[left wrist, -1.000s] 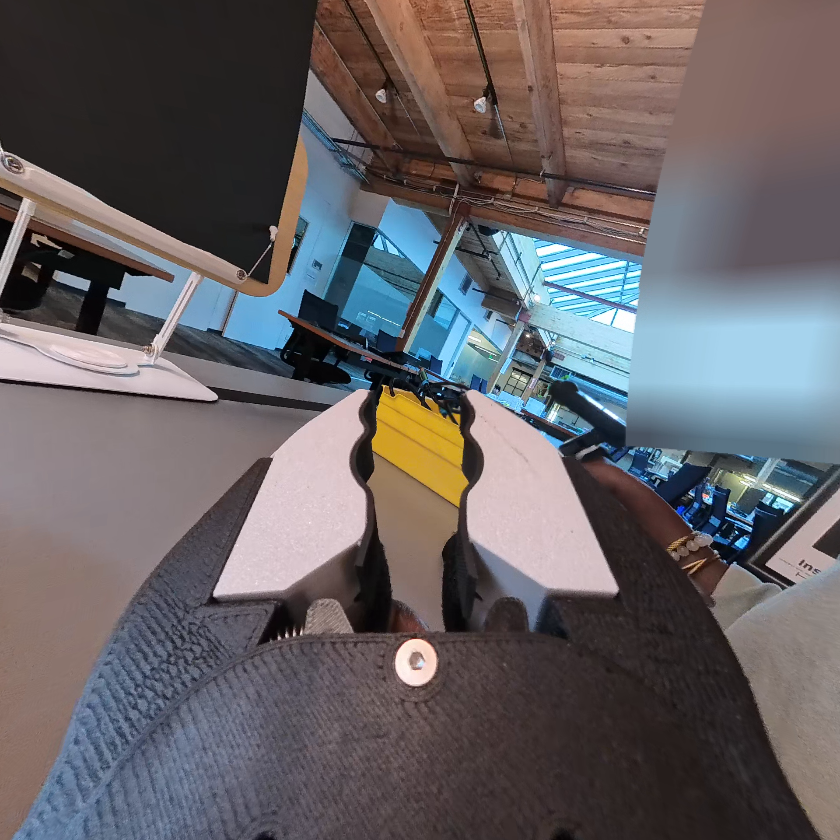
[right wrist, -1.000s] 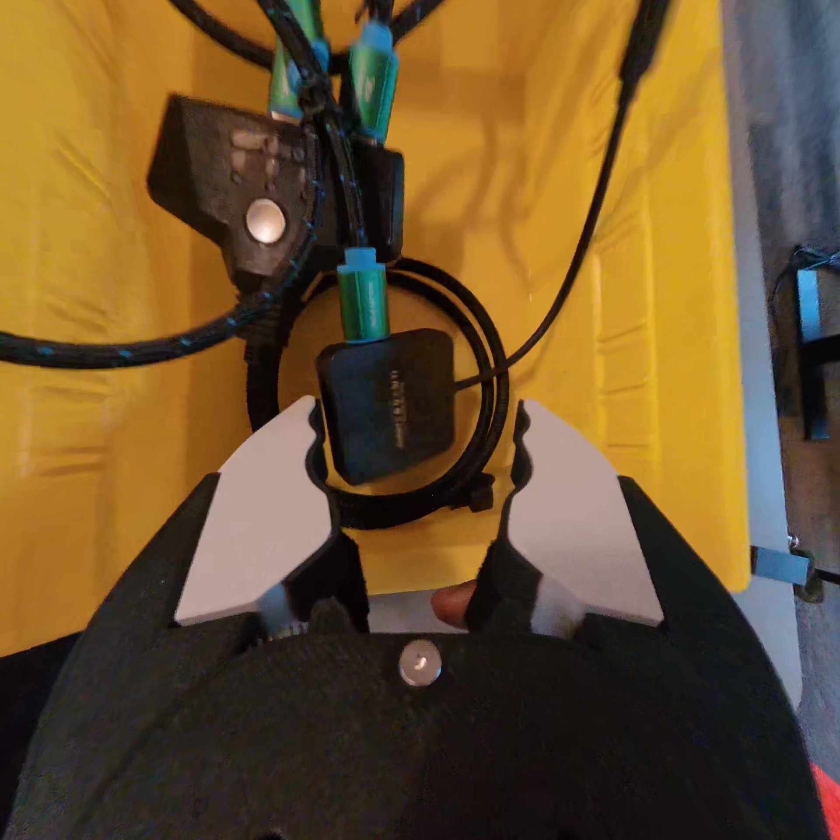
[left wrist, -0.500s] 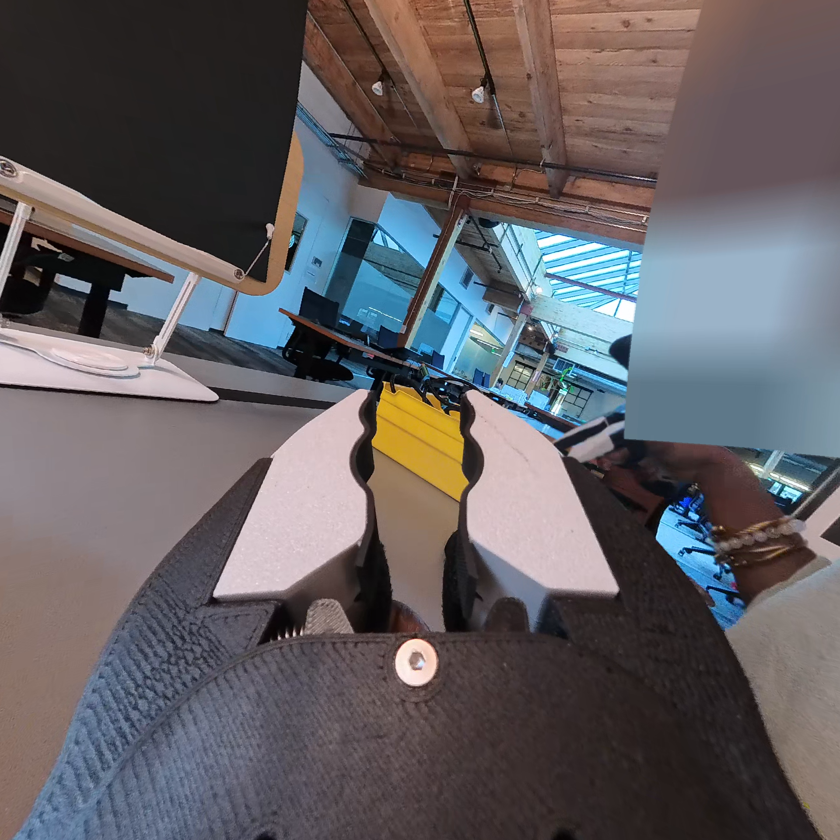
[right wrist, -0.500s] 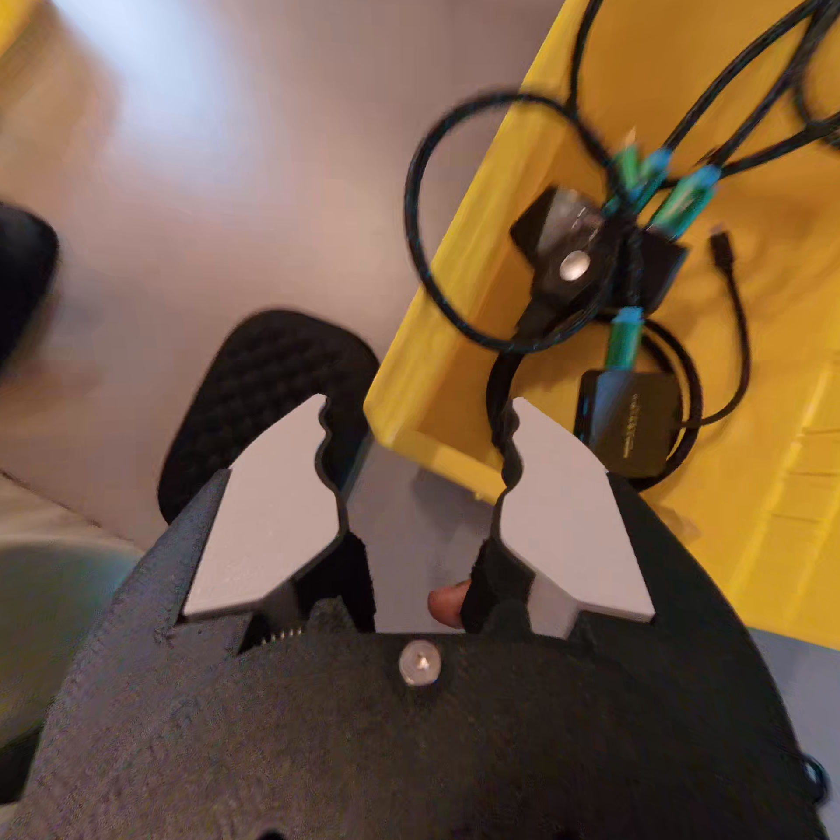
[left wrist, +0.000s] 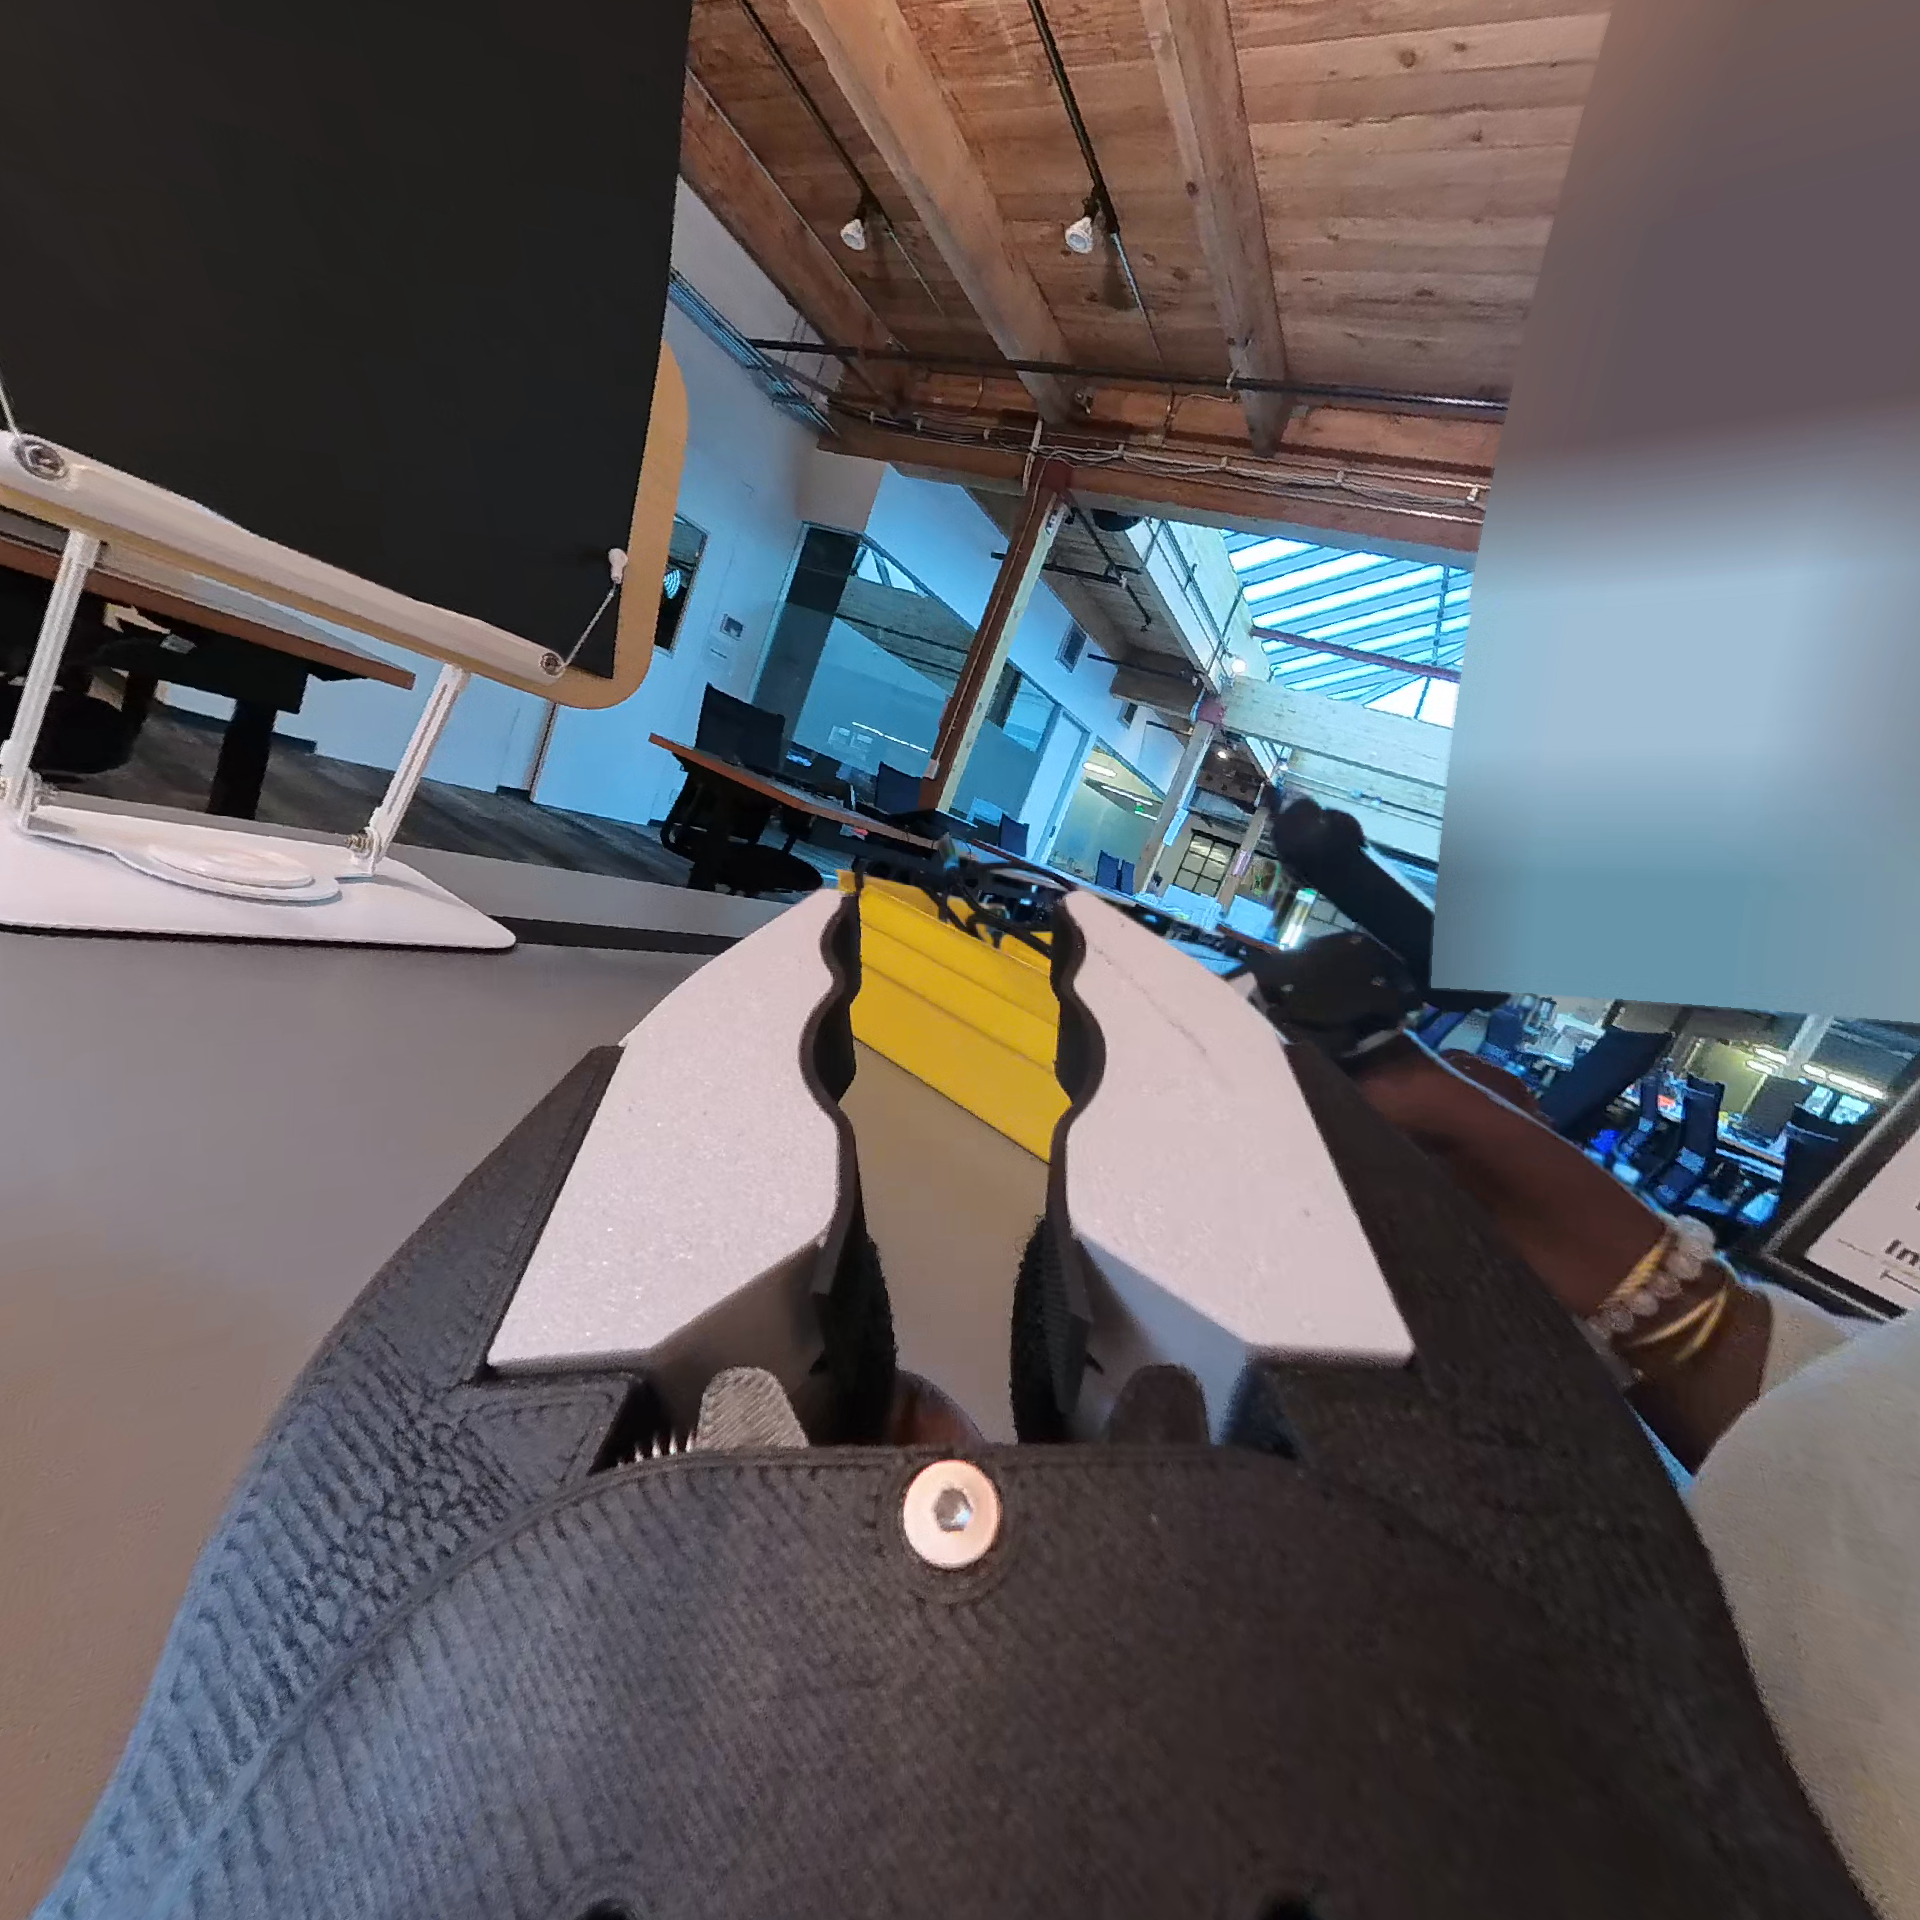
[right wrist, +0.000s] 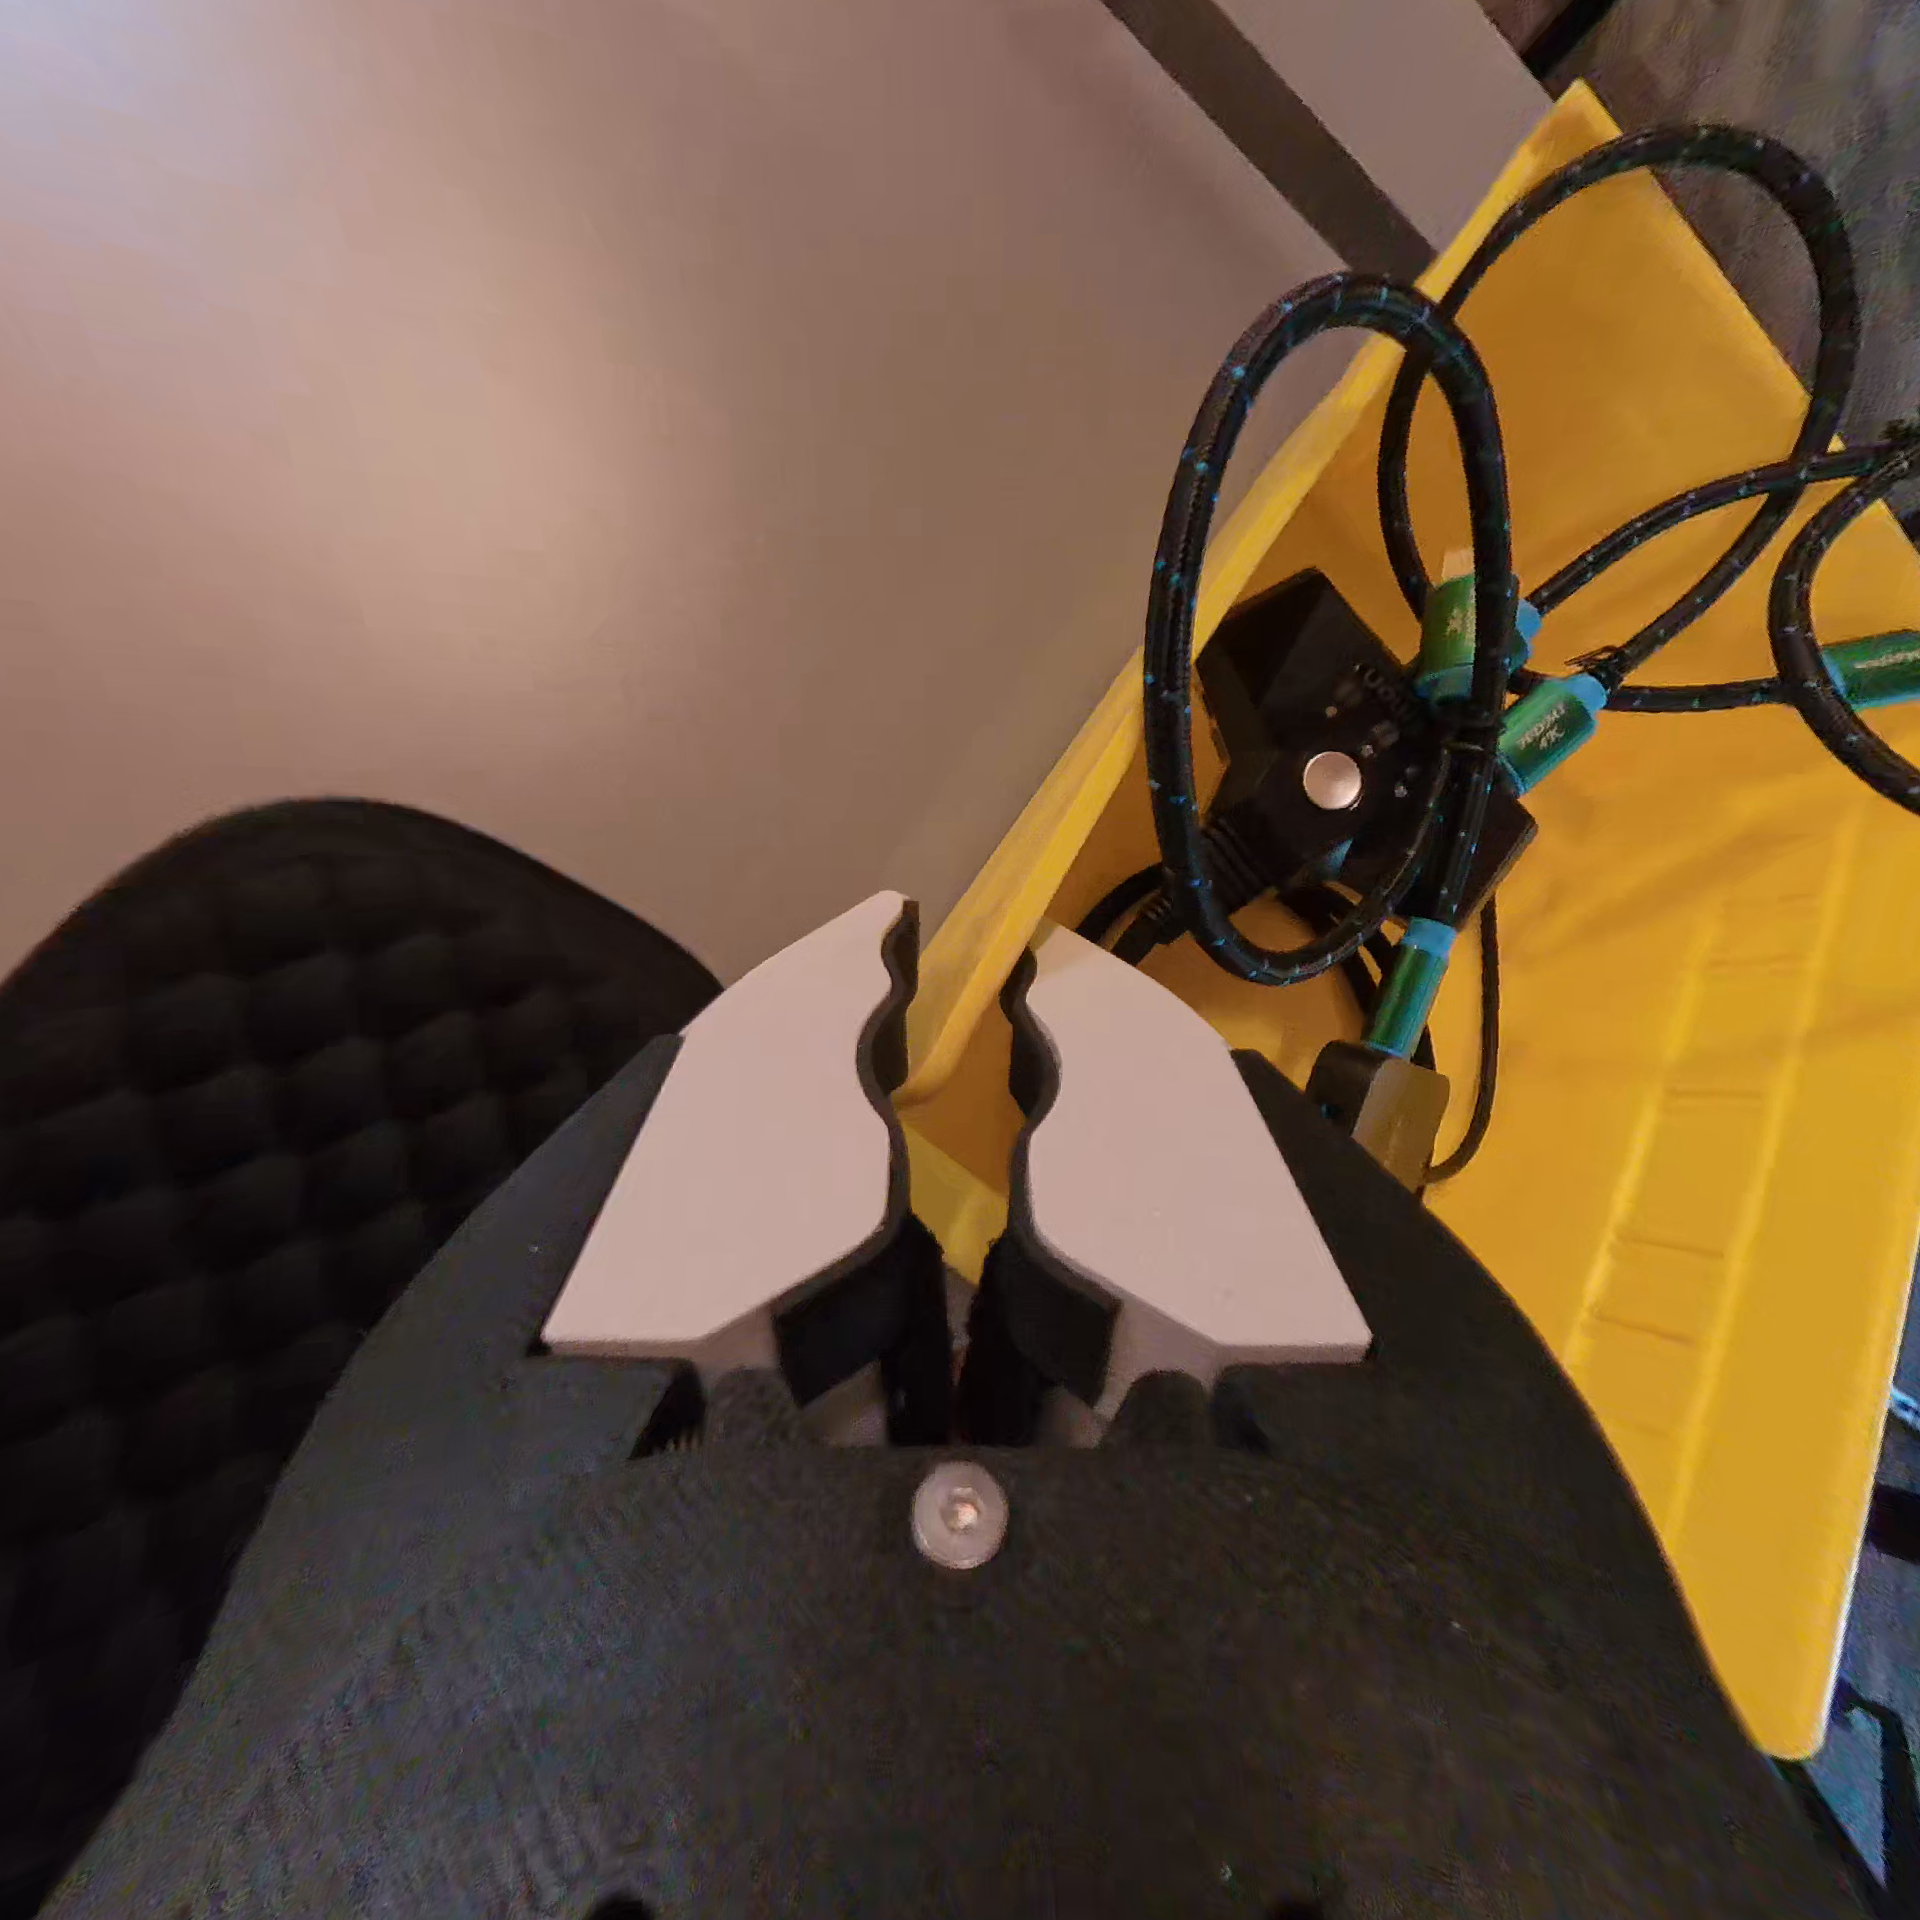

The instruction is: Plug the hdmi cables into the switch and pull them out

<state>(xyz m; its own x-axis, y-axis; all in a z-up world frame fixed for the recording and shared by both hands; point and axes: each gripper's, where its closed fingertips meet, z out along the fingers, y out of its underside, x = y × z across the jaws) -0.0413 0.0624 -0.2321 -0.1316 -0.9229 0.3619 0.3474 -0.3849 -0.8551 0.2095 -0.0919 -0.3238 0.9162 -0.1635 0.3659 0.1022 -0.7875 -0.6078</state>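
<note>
A yellow bin [right wrist: 1714, 1039] holds a black switch [right wrist: 1320, 748] with a silver button, a second small black box [right wrist: 1387, 1117], and several black braided HDMI cables [right wrist: 1174, 582] with green plugs [right wrist: 1543, 732]. Some plugs sit at the switch, tangled together. My right gripper [right wrist: 966, 940] straddles the bin's near-left corner wall, its jaws nearly closed on the rim. My left gripper [left wrist: 951, 925] rests low on the grey table, open and empty, pointing at the bin's outer side [left wrist: 956, 1029].
A white stand carrying a dark panel [left wrist: 260, 883] stands at the left on the grey table [left wrist: 260, 1143]. A black honeycomb-textured object [right wrist: 260, 1091] lies left of the bin. A person's arm with bracelets [left wrist: 1662, 1299] reaches in from the right, beside a framed sheet [left wrist: 1870, 1236]. Spacing between my two grippers at the tips: around 30 cm.
My right gripper moved from above the bin's inside to its left corner and closed from wide open onto the rim. The left gripper has not moved.
</note>
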